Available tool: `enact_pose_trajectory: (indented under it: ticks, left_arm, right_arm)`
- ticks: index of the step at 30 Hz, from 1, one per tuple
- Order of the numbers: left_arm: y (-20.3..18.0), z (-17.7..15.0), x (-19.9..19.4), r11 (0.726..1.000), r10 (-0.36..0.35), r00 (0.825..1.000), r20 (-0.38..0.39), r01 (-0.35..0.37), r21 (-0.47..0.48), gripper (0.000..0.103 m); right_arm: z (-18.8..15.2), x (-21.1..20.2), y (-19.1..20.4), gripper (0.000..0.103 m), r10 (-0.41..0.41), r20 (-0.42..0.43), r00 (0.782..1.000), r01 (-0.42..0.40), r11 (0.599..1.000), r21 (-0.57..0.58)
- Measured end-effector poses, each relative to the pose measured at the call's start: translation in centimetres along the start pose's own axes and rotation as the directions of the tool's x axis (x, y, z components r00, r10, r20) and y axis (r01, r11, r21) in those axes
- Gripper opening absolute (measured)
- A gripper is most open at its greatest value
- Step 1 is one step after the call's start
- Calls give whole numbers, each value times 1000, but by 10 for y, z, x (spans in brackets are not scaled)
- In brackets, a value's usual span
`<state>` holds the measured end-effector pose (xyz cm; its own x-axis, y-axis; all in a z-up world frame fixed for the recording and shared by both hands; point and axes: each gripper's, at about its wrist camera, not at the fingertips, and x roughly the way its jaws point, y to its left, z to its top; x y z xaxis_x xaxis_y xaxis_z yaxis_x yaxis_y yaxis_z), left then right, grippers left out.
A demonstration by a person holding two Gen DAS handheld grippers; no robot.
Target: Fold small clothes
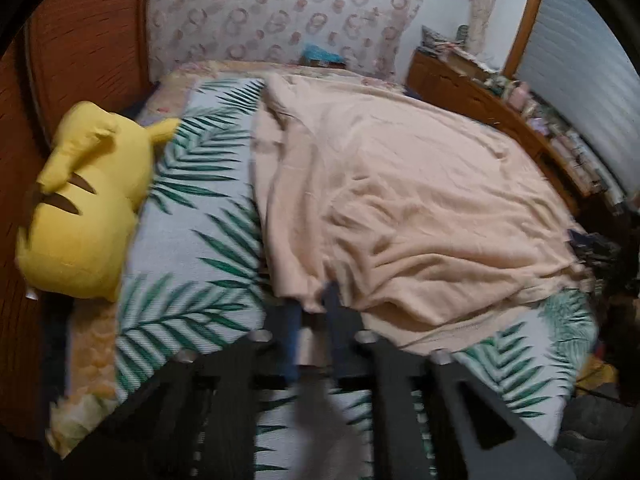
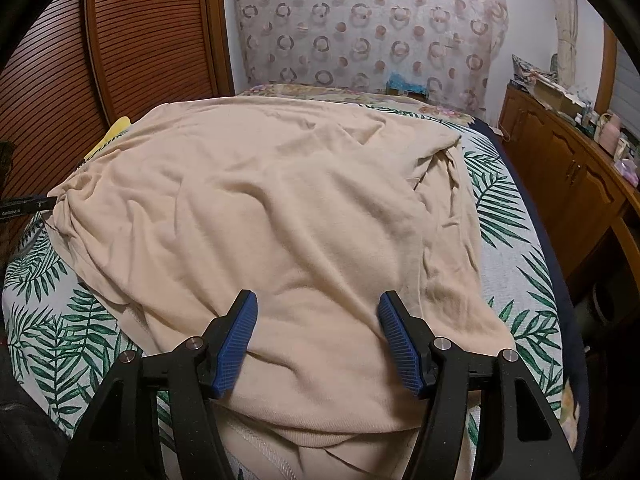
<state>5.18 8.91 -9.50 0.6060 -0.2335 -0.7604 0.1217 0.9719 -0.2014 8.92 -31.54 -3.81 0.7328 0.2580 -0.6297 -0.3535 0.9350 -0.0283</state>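
A beige garment (image 1: 408, 208) lies rumpled on a bed with a palm-leaf sheet (image 1: 192, 240). My left gripper (image 1: 312, 312) is shut on the garment's near left edge; the view is motion-blurred. In the right wrist view the same garment (image 2: 280, 208) fills the middle, partly folded over itself. My right gripper (image 2: 318, 320) is open, its blue pads (image 2: 240, 336) spread wide just above the garment's near part, holding nothing. The left gripper's tip (image 2: 36, 204) shows at the far left, pinching the bunched cloth.
A yellow plush toy (image 1: 84, 208) lies at the bed's left side by a slatted wooden wardrobe (image 2: 120, 48). A circle-patterned cover (image 2: 368, 24) stands behind the bed. A cluttered wooden cabinet (image 2: 568, 168) runs along the right.
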Motion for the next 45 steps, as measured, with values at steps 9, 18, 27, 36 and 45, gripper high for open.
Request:
enact_pose_trajectory:
  ticks: [9, 18, 27, 36, 45]
  left_arm:
    - [-49, 32, -38, 992, -111, 980, 168, 99, 76, 2]
    - [-103, 66, -54, 973, -160, 960, 232, 114, 199, 2]
    - [-58, 39, -38, 992, -11, 990, 141, -7, 128, 2]
    - [-40, 10, 13, 993, 83, 997, 1, -83, 86, 39]
    - [-35, 13, 19, 997, 40, 999, -12, -39, 72, 39]
  right_arm:
    - [0, 0, 0, 66, 3, 2, 1000, -3, 1000, 3]
    - [1, 1, -2, 66, 11, 7, 1000, -11, 1000, 14]
    - [0, 1, -2, 66, 17, 13, 1000, -18, 1000, 20]
    - [0, 2, -3, 66, 10, 10, 1000, -10, 1000, 9]
    - [0, 2, -3, 66, 13, 11, 1000, -13, 1000, 8]
